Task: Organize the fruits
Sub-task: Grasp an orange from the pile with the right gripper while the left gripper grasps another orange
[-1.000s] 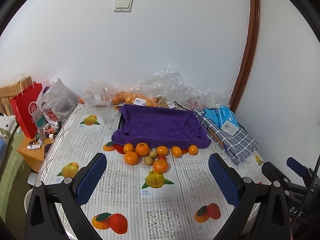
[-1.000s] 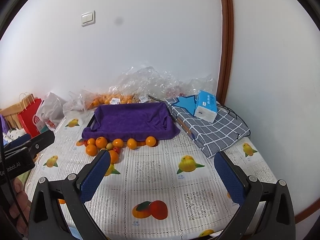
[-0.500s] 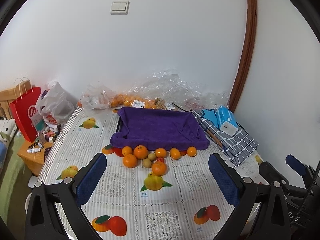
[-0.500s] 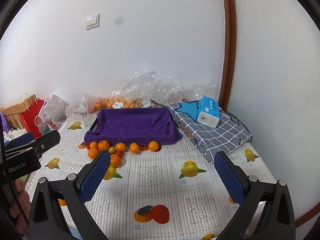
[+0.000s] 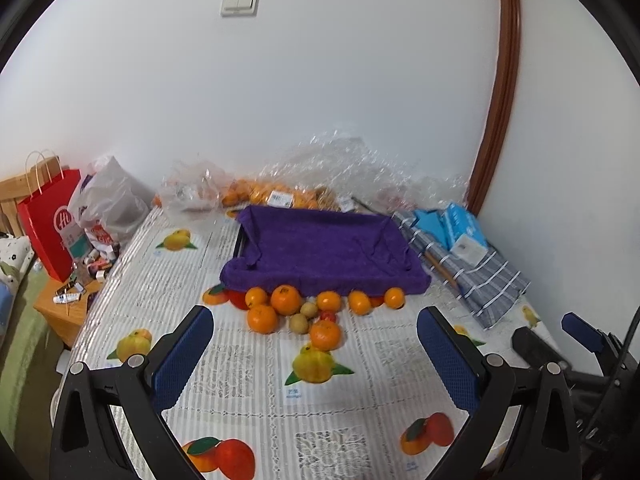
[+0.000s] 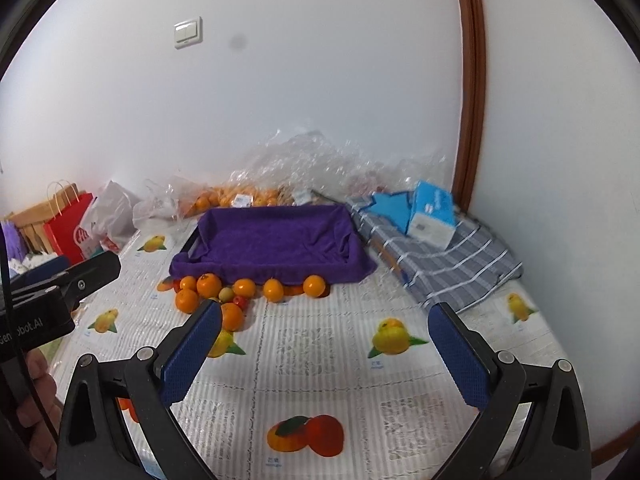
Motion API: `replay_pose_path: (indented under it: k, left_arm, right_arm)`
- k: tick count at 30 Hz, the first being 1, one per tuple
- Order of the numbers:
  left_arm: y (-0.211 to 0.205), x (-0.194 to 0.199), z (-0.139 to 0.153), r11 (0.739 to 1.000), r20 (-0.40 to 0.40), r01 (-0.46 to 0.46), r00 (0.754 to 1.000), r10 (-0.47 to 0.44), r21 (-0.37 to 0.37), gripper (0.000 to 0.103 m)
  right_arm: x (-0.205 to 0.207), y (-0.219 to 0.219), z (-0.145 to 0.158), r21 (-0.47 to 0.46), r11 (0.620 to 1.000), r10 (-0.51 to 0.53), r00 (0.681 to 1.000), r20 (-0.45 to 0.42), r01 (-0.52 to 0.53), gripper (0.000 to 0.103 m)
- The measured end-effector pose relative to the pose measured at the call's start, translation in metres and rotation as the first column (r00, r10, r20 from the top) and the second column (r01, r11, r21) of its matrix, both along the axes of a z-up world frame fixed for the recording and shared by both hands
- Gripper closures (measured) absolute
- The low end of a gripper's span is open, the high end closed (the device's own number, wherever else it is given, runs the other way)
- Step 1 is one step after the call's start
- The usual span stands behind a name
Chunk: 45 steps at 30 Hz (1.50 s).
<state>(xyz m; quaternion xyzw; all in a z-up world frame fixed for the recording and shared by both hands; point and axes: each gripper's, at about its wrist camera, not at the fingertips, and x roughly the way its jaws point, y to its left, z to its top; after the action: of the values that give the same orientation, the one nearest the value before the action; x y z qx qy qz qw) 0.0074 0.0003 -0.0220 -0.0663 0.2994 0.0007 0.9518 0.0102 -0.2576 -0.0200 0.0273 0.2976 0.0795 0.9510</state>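
Several oranges (image 5: 285, 299) lie in a loose cluster with two small greenish fruits (image 5: 298, 323) and a small red fruit (image 5: 328, 315), just in front of a tray lined with a purple towel (image 5: 324, 248). The same oranges (image 6: 244, 287) and purple-lined tray (image 6: 276, 240) show in the right wrist view. My left gripper (image 5: 316, 328) hovers open above the tablecloth, short of the fruit. My right gripper (image 6: 324, 326) is open too, to the right of the cluster. Neither holds anything.
The fruit-print tablecloth (image 5: 248, 380) covers the table. Clear plastic bags with more oranges (image 5: 280, 196) sit against the wall. A checked cloth bundle (image 6: 440, 264) with a blue tissue box (image 6: 432, 216) lies right. A red paper bag (image 5: 52, 224) stands off the left edge.
Both grippers have risen and tilted slightly, so the fruit and tray sit lower and a bit farther in view. Nothing on the table moved.
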Motion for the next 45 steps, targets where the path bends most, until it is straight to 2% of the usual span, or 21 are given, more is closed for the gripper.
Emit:
replay_pose_path:
  k: [4,6,7,9,13,16,20,22,24,26,28,32,34,37,39,41,44,45]
  left_arm:
    - [0.01,0.016,-0.025,1.0,-0.04,-0.005,0.999,0.005,-0.001,0.001]
    - [0.017,0.029,-0.04,1.0,-0.085,-0.007,0.996,0.006,-0.01,0.002]
    - [0.02,0.033,-0.046,1.0,-0.1,-0.001,0.995,-0.001,-0.018,0.006]
    - [0.025,0.042,-0.06,1.0,-0.121,-0.003,0.993,0.0,-0.025,0.007]
    - [0.036,0.05,-0.085,0.999,-0.14,-0.019,0.99,0.015,-0.033,0.007]
    - [0.044,0.064,-0.102,0.999,-0.202,-0.013,0.979,0.003,-0.046,0.014]
    - [0.054,0.083,-0.118,1.0,-0.223,-0.025,0.975,0.02,-0.019,0.014]
    - [0.062,0.091,-0.129,0.999,-0.235,-0.043,0.971,0.035,-0.031,0.015]
    - [0.07,0.096,-0.138,0.998,-0.241,-0.047,0.97,0.036,-0.042,0.017]
    - [0.077,0.102,-0.147,0.998,-0.25,-0.05,0.967,0.04,-0.034,0.019]
    - [0.084,0.109,-0.151,0.998,-0.255,-0.056,0.966,0.044,-0.038,0.025]
    - [0.093,0.124,-0.155,0.996,-0.239,-0.012,0.971,-0.01,-0.092,0.025]
    - [0.093,0.124,-0.159,0.995,-0.228,0.002,0.973,-0.024,-0.098,0.023]
    - [0.093,0.119,-0.156,0.989,-0.191,0.044,0.979,-0.07,-0.14,0.024]
    - [0.091,0.121,-0.158,0.987,-0.201,0.06,0.975,-0.09,-0.149,0.024]
    - [0.088,0.123,-0.159,0.988,-0.211,0.069,0.973,-0.098,-0.14,0.025]
    - [0.086,0.119,-0.156,0.983,-0.182,0.098,0.975,-0.126,-0.153,0.026]
    - [0.085,0.118,-0.155,0.984,-0.177,0.1,0.976,-0.126,-0.15,0.027]
  right_arm:
    - [0.019,-0.01,-0.029,0.031,1.0,-0.003,0.999,-0.046,0.004,0.001]
    - [0.036,-0.015,-0.049,-0.023,0.999,-0.037,0.993,-0.116,0.035,0.001]
    - [0.044,-0.016,-0.058,-0.055,0.997,-0.056,0.988,-0.143,0.049,0.001]
    - [0.053,-0.02,-0.071,-0.079,0.994,-0.087,0.983,-0.162,0.075,0.001]
    - [0.064,-0.028,-0.09,-0.011,0.996,-0.088,0.98,-0.177,0.087,0.001]
    - [0.076,-0.027,-0.103,0.002,0.997,-0.081,0.978,-0.191,0.083,0.001]
    - [0.106,-0.017,-0.122,0.005,0.999,-0.046,0.974,-0.221,0.048,0.008]
    - [0.12,-0.011,-0.132,-0.012,0.999,-0.047,0.971,-0.235,0.045,0.011]
    - [0.135,-0.004,-0.141,-0.014,1.0,-0.017,0.964,-0.265,0.014,0.025]
    - [0.147,0.003,-0.147,-0.019,1.0,0.007,0.963,-0.269,-0.013,0.032]
    - [0.162,0.012,-0.152,-0.031,0.999,0.033,0.962,-0.27,-0.043,0.039]
    - [0.184,0.025,-0.157,-0.006,0.996,0.082,0.96,-0.267,-0.087,0.04]
    - [0.192,0.032,-0.161,-0.033,0.995,0.077,0.959,-0.273,-0.09,0.04]
    - [0.2,0.04,-0.163,-0.049,0.993,0.089,0.955,-0.283,-0.107,0.046]
    - [0.206,0.045,-0.163,-0.062,0.992,0.087,0.956,-0.281,-0.109,0.047]
    - [0.212,0.048,-0.165,-0.075,0.991,0.082,0.954,-0.287,-0.107,0.051]
    - [0.21,0.05,-0.163,-0.071,0.991,0.092,0.958,-0.272,-0.116,0.068]
    - [0.208,0.05,-0.163,-0.08,0.99,0.089,0.96,-0.264,-0.113,0.068]
